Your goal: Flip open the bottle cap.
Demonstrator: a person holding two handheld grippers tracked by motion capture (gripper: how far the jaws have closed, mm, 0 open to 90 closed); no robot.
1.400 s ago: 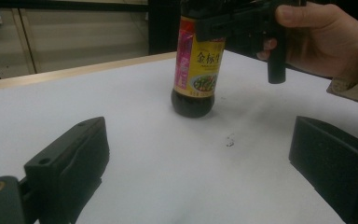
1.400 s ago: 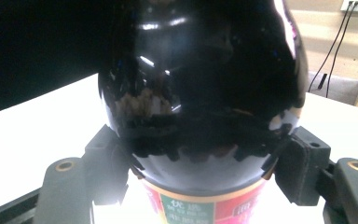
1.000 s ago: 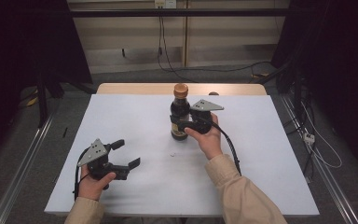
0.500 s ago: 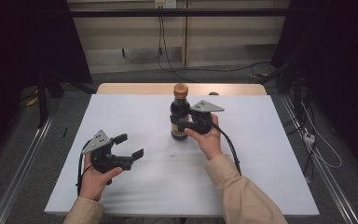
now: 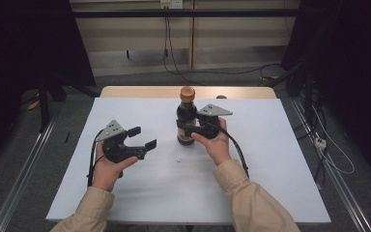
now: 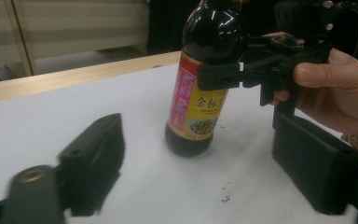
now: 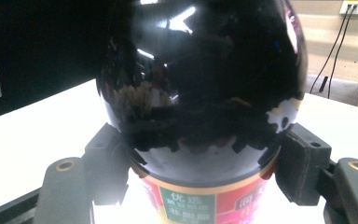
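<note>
Pretty open table tbh. Only real obstacle is the dark bottle (image 5: 187, 118), upright near the far-middle w/ the right gripper (image 5: 192, 129) clamped on its body and that hand right behind it. Left gripper (image 5: 142, 137) sits w/ jaws apart, bare white top (image 5: 270, 159) between it and the bottle. Tiny speck (image 5: 178, 157) in front, no blocker.
</note>
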